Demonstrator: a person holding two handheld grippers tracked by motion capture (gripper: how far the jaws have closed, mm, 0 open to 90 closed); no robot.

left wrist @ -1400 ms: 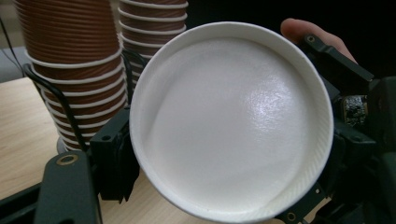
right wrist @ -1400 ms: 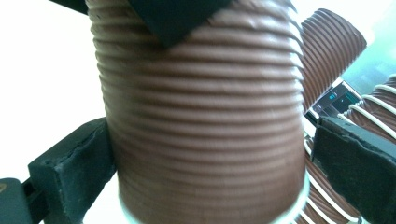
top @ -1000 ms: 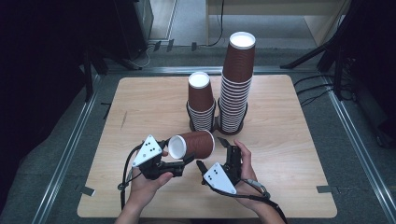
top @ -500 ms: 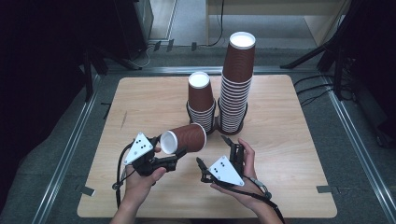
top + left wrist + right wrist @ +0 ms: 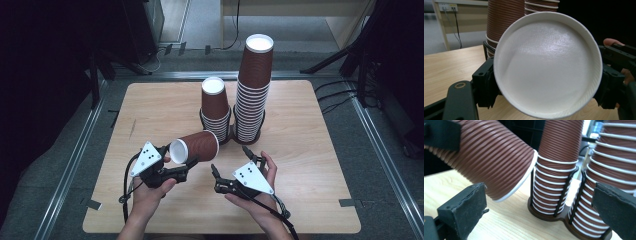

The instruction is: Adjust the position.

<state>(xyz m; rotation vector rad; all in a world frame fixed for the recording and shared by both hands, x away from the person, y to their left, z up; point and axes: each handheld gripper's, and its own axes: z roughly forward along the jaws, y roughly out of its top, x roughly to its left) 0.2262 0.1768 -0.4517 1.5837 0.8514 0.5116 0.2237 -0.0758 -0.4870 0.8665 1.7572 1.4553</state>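
A brown ribbed paper cup lies on its side above the table, its white bottom facing the left gripper view and its mouth toward the stacks. My left gripper is shut on the cup's base, one jaw on each side. My right gripper stands open just right of the cup, nothing between its jaws. In the right gripper view the held cup hangs at upper left, above the open right gripper. Behind it stand a short stack of upturned cups and a tall stack.
Both stacks sit in a black wire holder at mid table. The wooden table has bare room to the left and right of the stacks and along its front edge. Dark floor and metal rails surround it.
The left gripper has carried the cup a little to the left. The right gripper has shifted right and slightly forward, staying open.
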